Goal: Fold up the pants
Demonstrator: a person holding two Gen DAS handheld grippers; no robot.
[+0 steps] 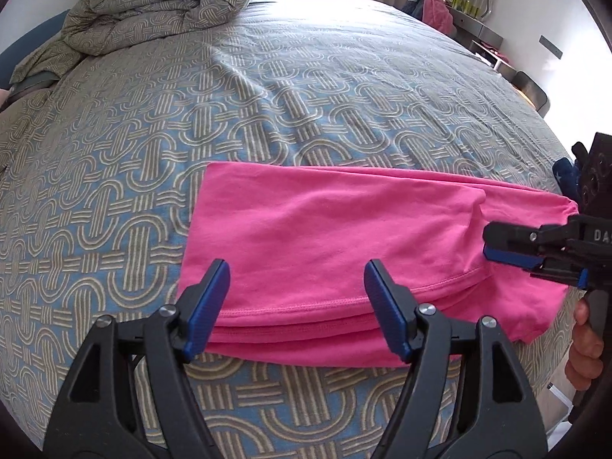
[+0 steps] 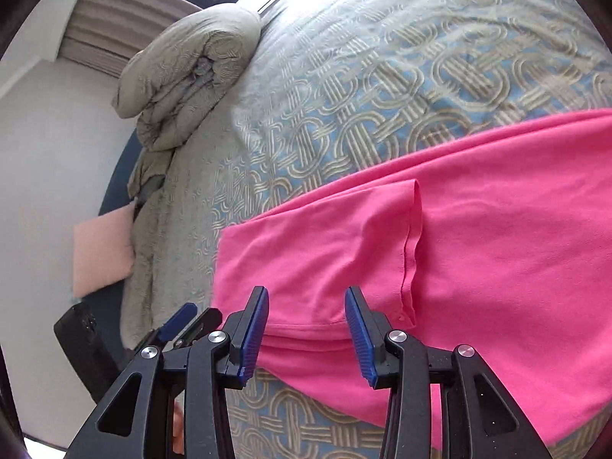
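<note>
Bright pink pants (image 1: 329, 237) lie folded in layers on the patterned bedspread, near its front edge. In the left wrist view my left gripper (image 1: 296, 279) is open, its blue pads on either side of the near hem of the pants, with nothing between them gripped. My right gripper (image 1: 493, 244) comes in from the right over the pants' right end. In the right wrist view the right gripper (image 2: 306, 306) is open above the near edge of the pants (image 2: 478, 252), beside a hemmed fold (image 2: 411, 252).
The blue and beige patterned bedspread (image 1: 191, 134) covers the whole bed. A rolled duvet (image 1: 153, 7) lies at the far left. A pink pillow (image 2: 101, 256) sits beside the bed. A desk with clutter (image 1: 478, 19) stands at the far right wall.
</note>
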